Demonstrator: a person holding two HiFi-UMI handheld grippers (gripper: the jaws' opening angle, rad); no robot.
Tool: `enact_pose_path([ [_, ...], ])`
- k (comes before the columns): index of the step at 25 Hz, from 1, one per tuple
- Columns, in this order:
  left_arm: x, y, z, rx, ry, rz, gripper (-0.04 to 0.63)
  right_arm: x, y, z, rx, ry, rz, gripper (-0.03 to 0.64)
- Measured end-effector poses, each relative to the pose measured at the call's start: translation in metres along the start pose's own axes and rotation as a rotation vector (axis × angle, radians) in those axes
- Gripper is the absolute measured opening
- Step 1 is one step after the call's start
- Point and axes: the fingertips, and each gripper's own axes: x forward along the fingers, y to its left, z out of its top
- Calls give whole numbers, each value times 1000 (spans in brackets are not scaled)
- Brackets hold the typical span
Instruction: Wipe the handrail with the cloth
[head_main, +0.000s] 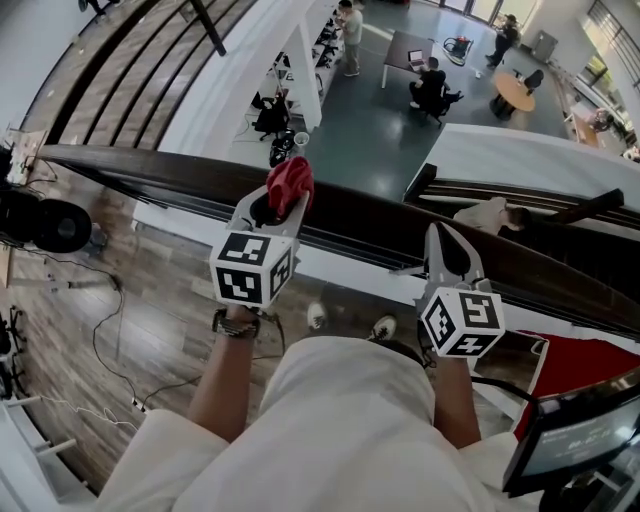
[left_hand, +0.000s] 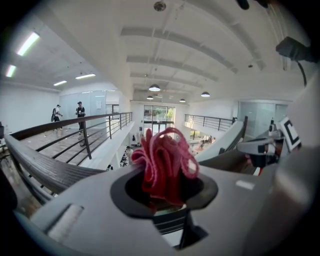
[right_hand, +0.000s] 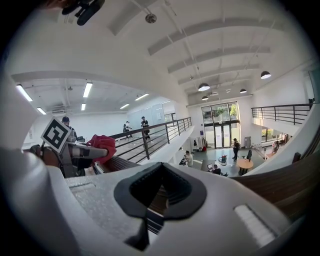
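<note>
A dark wooden handrail (head_main: 360, 215) runs across the head view from left to right, above a lower floor. My left gripper (head_main: 285, 195) is shut on a crumpled red cloth (head_main: 290, 182) and holds it just over the rail's near edge. In the left gripper view the red cloth (left_hand: 165, 162) bunches out between the jaws, with the handrail (left_hand: 45, 167) curving off to the left. My right gripper (head_main: 445, 245) is shut with nothing in it, and hovers by the rail to the right. In the right gripper view the left gripper with the cloth (right_hand: 100, 146) shows at the left.
Beyond the rail is an open drop to a lower floor with people, desks and a round table (head_main: 512, 92). A black speaker-like object (head_main: 45, 225) sits at the left on the wood floor, with cables. A monitor (head_main: 575, 435) and red fabric (head_main: 585, 365) are at lower right.
</note>
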Motion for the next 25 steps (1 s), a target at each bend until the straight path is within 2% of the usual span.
enact_pose_path([
  [5,13,-25,5,29,16,-62,126,1,2,0,-4,-2,3,3],
  [12,27,-72,8,70,31,-187,126,3,8,-1,-5,-2,6,3],
  [18,29,-98,6,71,16,-233,126,1,6,-3,-11,-9,3,3],
  [25,28,-103,7,67,13,-251,126,1,6,-2,-18,-6,2,3],
])
